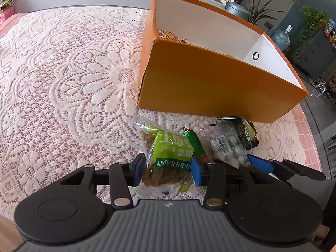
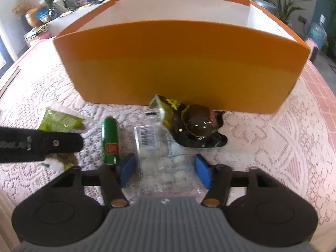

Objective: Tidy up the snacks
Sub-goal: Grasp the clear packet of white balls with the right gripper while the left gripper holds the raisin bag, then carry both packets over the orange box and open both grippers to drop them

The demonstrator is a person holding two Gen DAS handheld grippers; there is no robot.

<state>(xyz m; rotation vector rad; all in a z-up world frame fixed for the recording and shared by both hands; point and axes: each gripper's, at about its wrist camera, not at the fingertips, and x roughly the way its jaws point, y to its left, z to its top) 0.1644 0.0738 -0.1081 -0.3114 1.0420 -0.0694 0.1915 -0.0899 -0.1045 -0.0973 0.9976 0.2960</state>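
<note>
Clamping the green raisin packet (image 1: 168, 159) between its blue pads, the left claw (image 1: 167, 171) has its snack in hand at the near edge of the lace-covered worktop (image 1: 63, 84). The right claw (image 2: 166, 171) straddles the clear packet of white sweets (image 2: 161, 157), pads apart on either side and, as far as I can tell, not yet pressing. Between the two packets lies a green tube (image 2: 110, 140); a dark shiny packet (image 2: 195, 124) sits just before the orange box (image 2: 180, 63), which stands at the far side. This looks like the pick-up step. Next, the right claw likely needs to close, then both lift over the box's high near wall.
</note>
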